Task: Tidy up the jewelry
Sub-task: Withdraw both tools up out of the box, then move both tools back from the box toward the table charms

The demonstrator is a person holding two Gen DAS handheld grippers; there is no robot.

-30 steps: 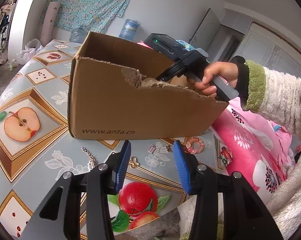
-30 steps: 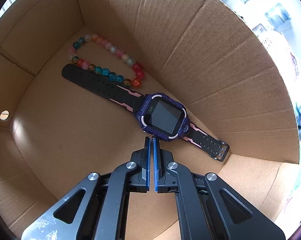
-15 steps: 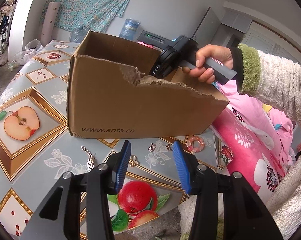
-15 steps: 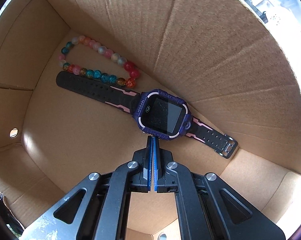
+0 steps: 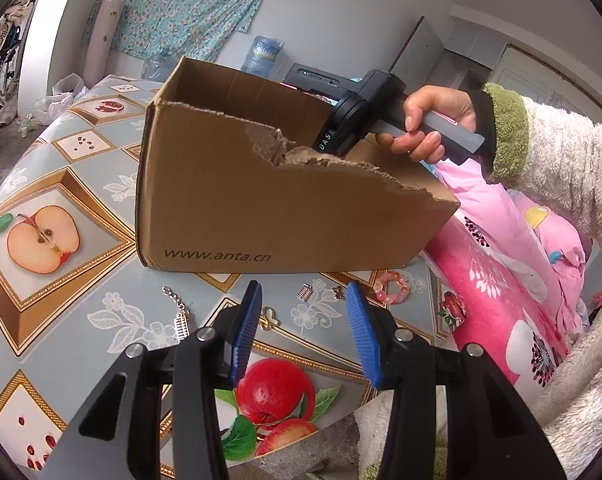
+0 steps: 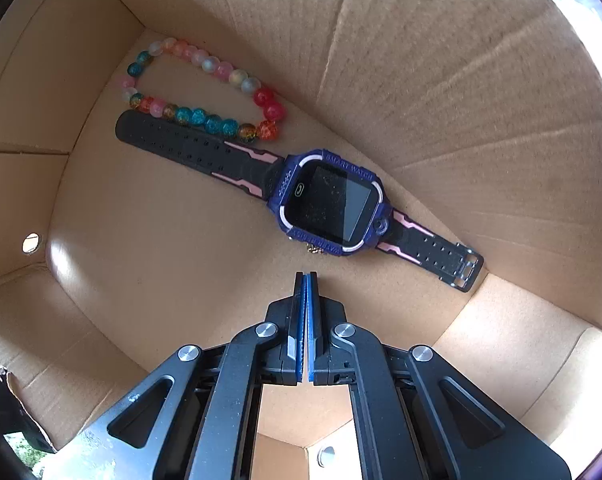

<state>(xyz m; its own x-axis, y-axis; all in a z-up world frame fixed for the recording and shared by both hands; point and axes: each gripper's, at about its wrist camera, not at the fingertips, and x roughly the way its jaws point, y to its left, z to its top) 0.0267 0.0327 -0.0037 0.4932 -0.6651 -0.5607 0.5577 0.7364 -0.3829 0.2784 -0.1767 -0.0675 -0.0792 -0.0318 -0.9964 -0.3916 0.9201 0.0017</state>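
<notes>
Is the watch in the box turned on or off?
It looks off. The watch lies flat on the floor of the cardboard box, and its screen is dark, showing only dust and a reflection.

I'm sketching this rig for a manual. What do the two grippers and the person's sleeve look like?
Both grippers have black angular finger frames with triangular cut-outs, silver rivets and ribbed blue pads: left gripper, right gripper. From the left wrist view, the right one has a black body lettered "DAS", a green light and a grey handle. The sleeve is fluffy cream with a green cuff.
</notes>
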